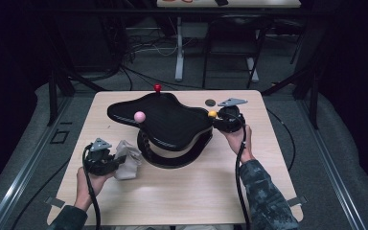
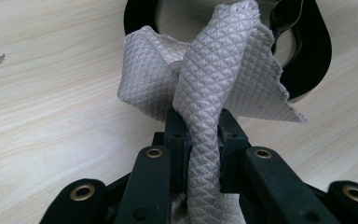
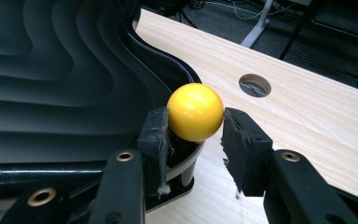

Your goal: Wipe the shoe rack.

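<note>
Left gripper (image 1: 106, 160) sits at about 7 o'clock on the table (image 1: 182, 191), jaws clamped on a grey quilted cloth (image 1: 127, 159). In the left gripper view the cloth (image 2: 214, 93) runs as a twisted rope straight up between the two pads, pinched tight, then fans out above the tips toward 12 o'clock. One loose flap hangs to 3 o'clock, another bunches to 10 o'clock. The cloth lies just beside the black stand's base ring (image 2: 314, 56), at its 9 o'clock side in the high view.

Right gripper (image 1: 225, 117) is at about 2 o'clock on the table, at the right tip of the black wavy tray (image 1: 163, 120). Its jaws are closed around a yellow ball (image 1: 212, 114). In the right gripper view the ball (image 3: 195, 112) sits between the pad tips, slightly above them: left pad touches it at its 8 o'clock, right pad meets it at its 3 o'clock. The ball stands on a short post at the tray's edge; the post goes down between the jaws. Pads are worn, with frayed bits hanging.

Pink ball (image 1: 139, 116) stands on the tray at its 9 o'clock side. Red ball (image 1: 157, 87) is at the tray's 12 o'clock edge. Round hole (image 3: 255, 85) in the table lies at 1 o'clock from the yellow ball, well apart from the jaws.
</note>
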`<state>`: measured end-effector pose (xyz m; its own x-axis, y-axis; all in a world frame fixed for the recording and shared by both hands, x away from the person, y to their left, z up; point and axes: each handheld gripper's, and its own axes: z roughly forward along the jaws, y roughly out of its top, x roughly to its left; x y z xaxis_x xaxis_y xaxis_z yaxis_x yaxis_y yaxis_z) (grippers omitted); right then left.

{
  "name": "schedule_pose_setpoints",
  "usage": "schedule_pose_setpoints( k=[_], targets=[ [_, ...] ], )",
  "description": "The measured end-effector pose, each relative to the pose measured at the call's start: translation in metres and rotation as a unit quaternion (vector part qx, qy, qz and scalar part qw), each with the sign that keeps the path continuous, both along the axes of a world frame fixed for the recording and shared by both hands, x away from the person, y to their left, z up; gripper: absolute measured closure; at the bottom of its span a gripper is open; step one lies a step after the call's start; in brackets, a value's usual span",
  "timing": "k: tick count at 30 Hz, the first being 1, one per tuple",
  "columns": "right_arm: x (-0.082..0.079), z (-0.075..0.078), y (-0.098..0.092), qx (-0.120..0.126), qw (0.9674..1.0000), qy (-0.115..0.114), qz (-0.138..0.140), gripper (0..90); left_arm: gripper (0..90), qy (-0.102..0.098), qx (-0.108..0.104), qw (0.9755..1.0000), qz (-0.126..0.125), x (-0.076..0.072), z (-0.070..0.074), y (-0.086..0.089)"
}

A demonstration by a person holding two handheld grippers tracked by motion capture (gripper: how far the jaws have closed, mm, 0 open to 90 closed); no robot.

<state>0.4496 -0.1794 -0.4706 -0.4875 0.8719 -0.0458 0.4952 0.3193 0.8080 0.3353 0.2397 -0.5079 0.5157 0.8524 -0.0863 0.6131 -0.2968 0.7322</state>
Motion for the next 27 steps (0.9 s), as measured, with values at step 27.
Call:
schedule_pose_setpoints(
  k=[27],
  targets=[
    [-0.017,0.021,0.001,0.026,0.9994,0.021,-0.008,39.4,77.8,-0.001,0.000,1.0000,-0.006,-0.001,-0.001,-0.004]
  ],
)
